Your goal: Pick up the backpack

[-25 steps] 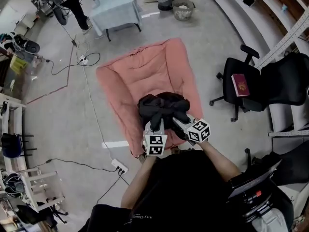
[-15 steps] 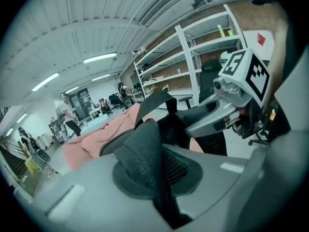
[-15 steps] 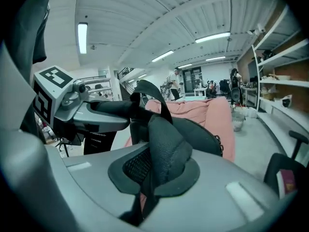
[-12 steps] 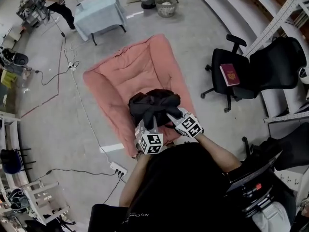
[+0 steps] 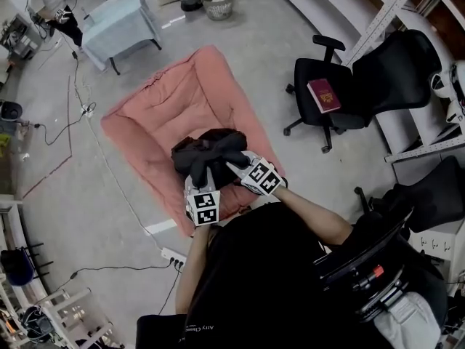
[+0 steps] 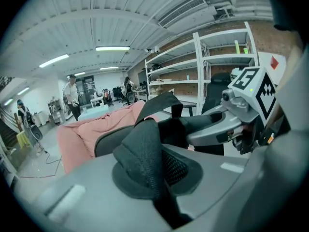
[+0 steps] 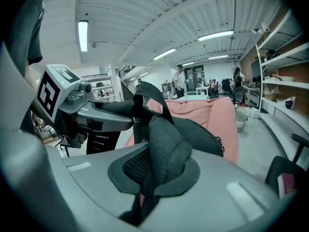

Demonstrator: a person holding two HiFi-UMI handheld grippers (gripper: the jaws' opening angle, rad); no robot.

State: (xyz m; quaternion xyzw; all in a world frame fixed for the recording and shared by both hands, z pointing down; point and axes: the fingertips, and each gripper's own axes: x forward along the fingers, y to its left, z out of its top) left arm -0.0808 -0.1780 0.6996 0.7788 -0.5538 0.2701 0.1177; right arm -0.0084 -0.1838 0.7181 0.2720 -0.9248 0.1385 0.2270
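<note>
The left hand-held gripper [image 6: 154, 180] is pinched narrow on a mesh shoulder strap [image 6: 140, 149], and the right hand-held gripper [image 7: 147, 180] likewise on the second strap [image 7: 166, 144]. At their 12 o'clock is the black backpack [image 5: 211, 150], over the near end of the pink cushion [image 5: 163, 107]. An office chair [image 5: 367, 78] stands at 2 o'clock.

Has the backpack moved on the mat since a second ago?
No. The backpack is still over the same near end of the mat; mat and chair slid across the view together, so only the camera moved.
</note>
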